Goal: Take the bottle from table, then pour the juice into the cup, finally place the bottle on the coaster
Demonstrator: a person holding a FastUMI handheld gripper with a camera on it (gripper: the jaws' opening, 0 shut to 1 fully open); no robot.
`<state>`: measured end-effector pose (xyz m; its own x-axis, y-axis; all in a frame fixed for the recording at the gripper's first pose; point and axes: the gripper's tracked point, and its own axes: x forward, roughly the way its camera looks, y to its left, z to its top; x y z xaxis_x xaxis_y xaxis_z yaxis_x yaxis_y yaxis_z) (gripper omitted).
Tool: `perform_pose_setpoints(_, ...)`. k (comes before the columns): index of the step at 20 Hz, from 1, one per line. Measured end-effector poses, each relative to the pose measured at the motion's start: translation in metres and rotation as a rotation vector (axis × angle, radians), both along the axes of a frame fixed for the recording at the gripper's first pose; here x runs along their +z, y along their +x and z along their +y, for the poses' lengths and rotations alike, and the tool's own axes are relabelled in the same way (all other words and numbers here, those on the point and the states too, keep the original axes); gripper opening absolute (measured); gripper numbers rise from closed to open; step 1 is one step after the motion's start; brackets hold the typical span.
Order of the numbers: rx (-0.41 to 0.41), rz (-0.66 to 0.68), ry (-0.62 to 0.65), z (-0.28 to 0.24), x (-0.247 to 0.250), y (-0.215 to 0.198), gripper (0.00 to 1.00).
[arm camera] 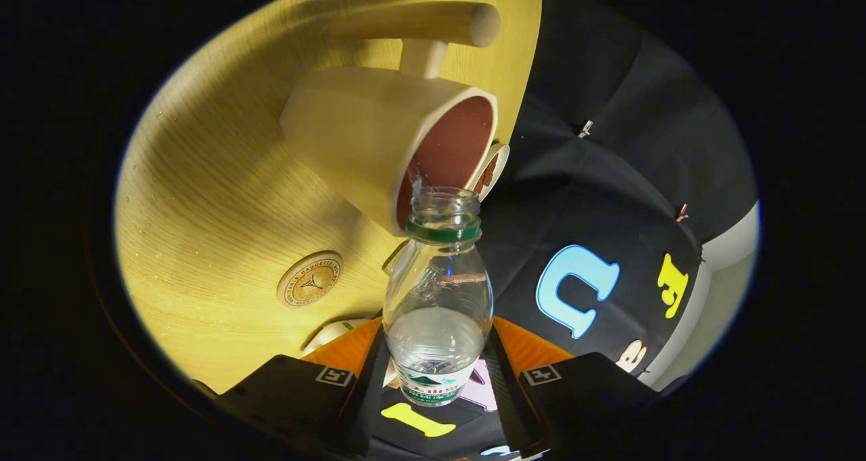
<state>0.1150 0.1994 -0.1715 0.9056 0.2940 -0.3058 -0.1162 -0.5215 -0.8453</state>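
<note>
A pale wood-grain surface (203, 197) lies under warm light, brightest near its middle and shaded toward its rim. Past the surface's straight edge hangs the booth's black cloth wall (609, 177), creased in folds and pinned with small clips (586, 128). Beyond the cloth shows a strip of pale grey floor (724, 271).

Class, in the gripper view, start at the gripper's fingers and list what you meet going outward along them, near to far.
gripper, its fingers closed on the bottle → bottle, held between the fingers → bottle's open mouth → cup with its reddish inside → cup's wooden handle
</note>
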Motion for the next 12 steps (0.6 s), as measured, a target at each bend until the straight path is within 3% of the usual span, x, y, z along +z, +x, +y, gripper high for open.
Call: perform_pose_setpoints(12,0.041,-0.044,-0.059,0.0046,0.0093,0.0020,0.75)
